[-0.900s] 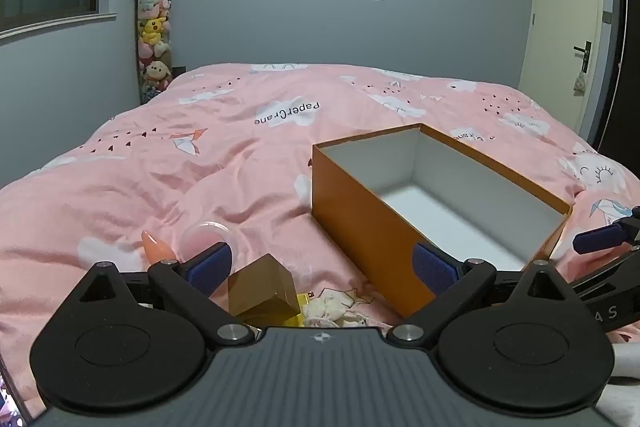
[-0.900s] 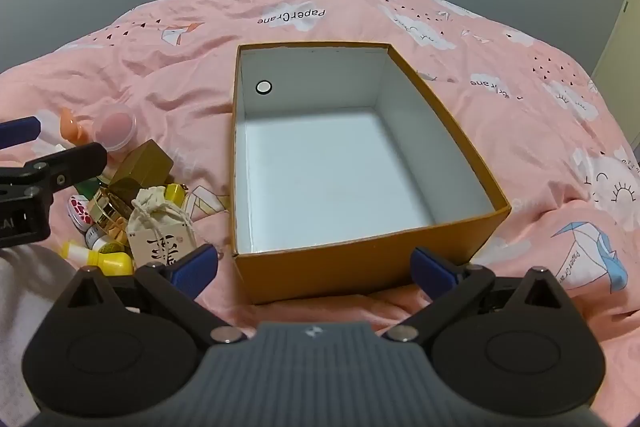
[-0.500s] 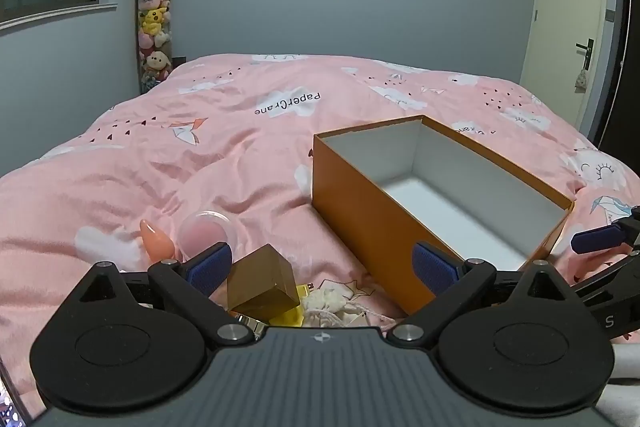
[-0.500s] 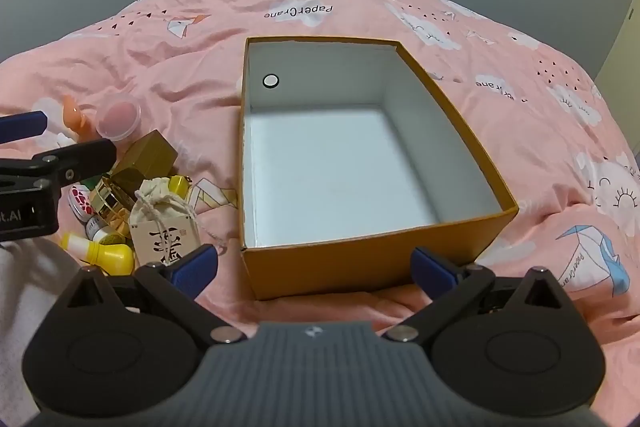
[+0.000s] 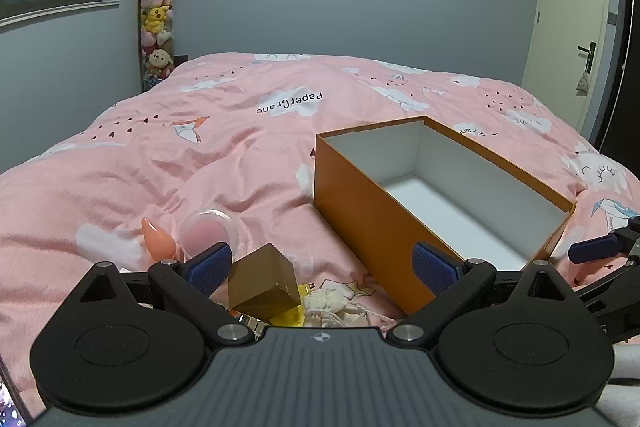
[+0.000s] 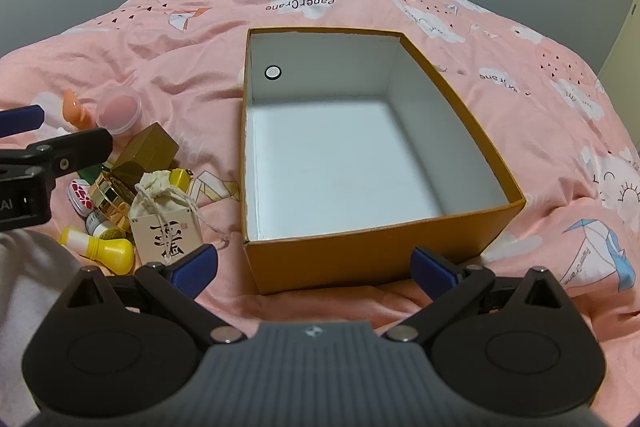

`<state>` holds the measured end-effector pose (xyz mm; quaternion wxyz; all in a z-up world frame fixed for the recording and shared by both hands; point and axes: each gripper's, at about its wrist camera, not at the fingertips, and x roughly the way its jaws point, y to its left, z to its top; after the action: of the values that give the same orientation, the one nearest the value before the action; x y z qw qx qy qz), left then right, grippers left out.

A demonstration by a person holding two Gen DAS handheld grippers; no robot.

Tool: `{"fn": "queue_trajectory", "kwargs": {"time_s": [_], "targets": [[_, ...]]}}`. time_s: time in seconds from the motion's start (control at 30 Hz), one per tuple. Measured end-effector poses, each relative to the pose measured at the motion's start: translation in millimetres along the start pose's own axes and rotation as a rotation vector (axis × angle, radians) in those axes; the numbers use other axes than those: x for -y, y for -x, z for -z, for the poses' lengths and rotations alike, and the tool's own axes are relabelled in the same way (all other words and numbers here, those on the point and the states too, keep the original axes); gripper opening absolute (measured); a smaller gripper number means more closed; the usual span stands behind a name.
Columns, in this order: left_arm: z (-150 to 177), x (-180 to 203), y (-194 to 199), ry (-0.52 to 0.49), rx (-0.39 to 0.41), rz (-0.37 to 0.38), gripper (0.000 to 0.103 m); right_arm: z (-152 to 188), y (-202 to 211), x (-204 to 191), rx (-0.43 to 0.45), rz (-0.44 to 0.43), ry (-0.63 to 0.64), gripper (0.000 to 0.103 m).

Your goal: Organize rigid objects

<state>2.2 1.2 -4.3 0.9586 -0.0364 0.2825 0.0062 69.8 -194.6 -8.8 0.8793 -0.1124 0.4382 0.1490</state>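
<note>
On the bed, at my ten o'clock: gold box amid small clutter, left of the empty orange box; my left gripper, spread and nearest, hovers over it; right gripper spread, empty.

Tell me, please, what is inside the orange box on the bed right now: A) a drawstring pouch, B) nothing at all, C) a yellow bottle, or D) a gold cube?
B: the orange box shows only its bare white floor, while the gold cube, yellow bottle and drawstring pouch all lie on the bed to its left.
</note>
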Motion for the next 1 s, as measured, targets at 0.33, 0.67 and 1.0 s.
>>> {"fn": "queue_trajectory", "kwargs": {"time_s": [0.33,0.67,1.0], "targets": [[0.3,-3.0,-1.9,0.0,-0.007,0.003,0.103,0.4,-2.9,2.0,-0.008,-0.002,-0.014,0.101],[1.6,-3.1,-2.4,-0.001,-0.012,0.002,0.103,1.4,-4.1,2.2,-0.014,-0.007,-0.023,0.101],[1.3,-2.0,-3.6,-0.002,-0.015,0.001,0.103,1.0,-5.1,0.5,-0.019,-0.008,-0.019,0.101]]}}
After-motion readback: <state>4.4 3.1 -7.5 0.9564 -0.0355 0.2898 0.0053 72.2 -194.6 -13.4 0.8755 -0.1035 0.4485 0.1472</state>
